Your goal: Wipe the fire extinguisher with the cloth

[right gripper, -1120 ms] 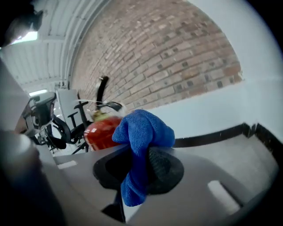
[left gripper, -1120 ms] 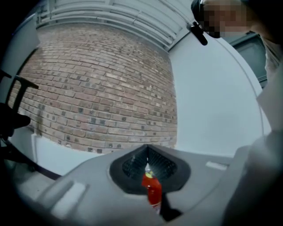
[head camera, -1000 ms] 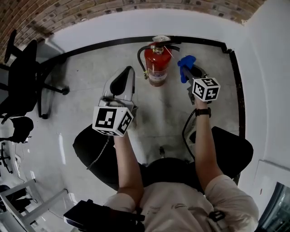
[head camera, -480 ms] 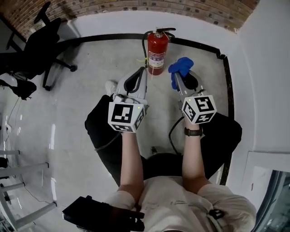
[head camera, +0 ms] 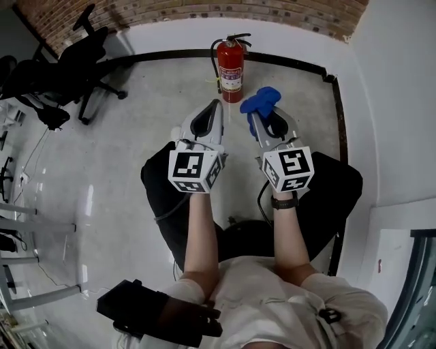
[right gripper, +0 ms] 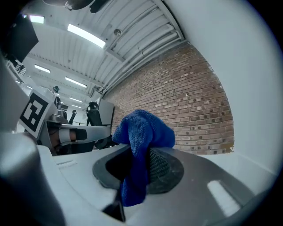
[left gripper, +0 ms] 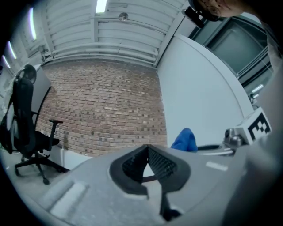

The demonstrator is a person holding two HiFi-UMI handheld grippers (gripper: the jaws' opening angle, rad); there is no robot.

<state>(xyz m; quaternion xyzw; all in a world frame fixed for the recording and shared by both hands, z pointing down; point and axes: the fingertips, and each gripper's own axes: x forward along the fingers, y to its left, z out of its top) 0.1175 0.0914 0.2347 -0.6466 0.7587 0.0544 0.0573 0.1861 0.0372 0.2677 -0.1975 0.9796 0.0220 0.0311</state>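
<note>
R gripper [head camera: 257, 114] jaws clenched on blue cloth [head camera: 261, 100]; L gripper [head camera: 217, 103] jaws closed, empty, near fire extinguisher [head camera: 231, 68]

Bright, even light falls from the ceiling strip lights [left gripper: 101, 5], which blow out white in both of my gripper views. In the head view the pale floor [head camera: 122, 136] carries soft glare streaks at the left, and shadows are faint. All three pictures bend strongly toward the edges, and the gripper views darken at the corners. The near body of my left tool [left gripper: 148, 154] is soft, while the cloth [right gripper: 141, 128] looks sharp.
</note>
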